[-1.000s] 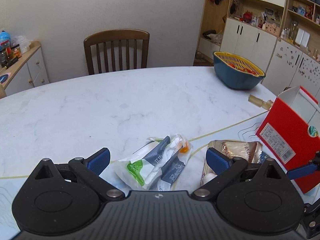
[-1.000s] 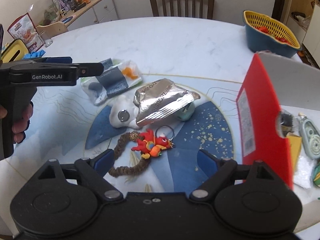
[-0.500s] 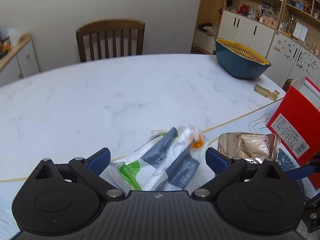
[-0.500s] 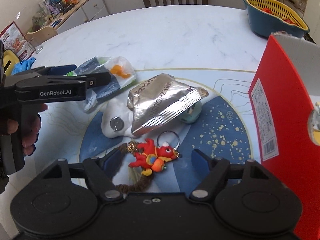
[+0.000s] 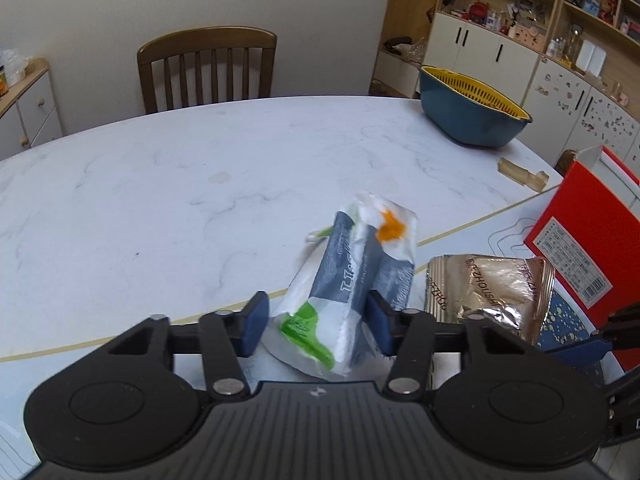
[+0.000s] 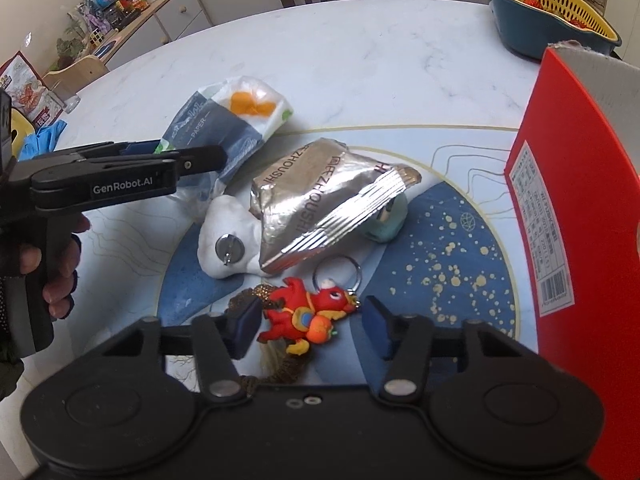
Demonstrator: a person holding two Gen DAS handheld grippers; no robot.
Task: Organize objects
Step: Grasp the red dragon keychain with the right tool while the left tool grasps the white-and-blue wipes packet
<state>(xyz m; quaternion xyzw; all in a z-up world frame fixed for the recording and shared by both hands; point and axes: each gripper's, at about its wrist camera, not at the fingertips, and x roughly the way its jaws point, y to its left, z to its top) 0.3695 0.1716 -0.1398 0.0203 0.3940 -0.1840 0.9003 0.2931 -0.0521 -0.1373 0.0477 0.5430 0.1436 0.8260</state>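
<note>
A tissue pack (image 5: 360, 276) in white, grey and green wrap stands tipped up between the pads of my left gripper (image 5: 316, 324). The jaws are closing and both pads press into its sides. The right wrist view shows that gripper (image 6: 200, 156) from the side, clamped on the pack (image 6: 224, 120). My right gripper (image 6: 311, 330) hangs over a red dragon keychain (image 6: 308, 316) lying on the blue round mat (image 6: 460, 280). Its jaws are closing with the toy between the pads, and small gaps show on both sides. A silver snack bag (image 6: 320, 204) lies just beyond.
A tall red box (image 6: 580, 200) stands close on the right. A white plush piece (image 6: 228, 236) and a teal toy (image 6: 384, 220) sit under the snack bag's edges. A blue bowl with a yellow colander (image 5: 472, 120) is at the far right; a wooden chair (image 5: 208, 68) stands behind the table.
Both grippers have come down a little. The left jaws have gone from wide apart to pinching the tissue pack, which now tips up. The right jaws have narrowed around the dragon keychain.
</note>
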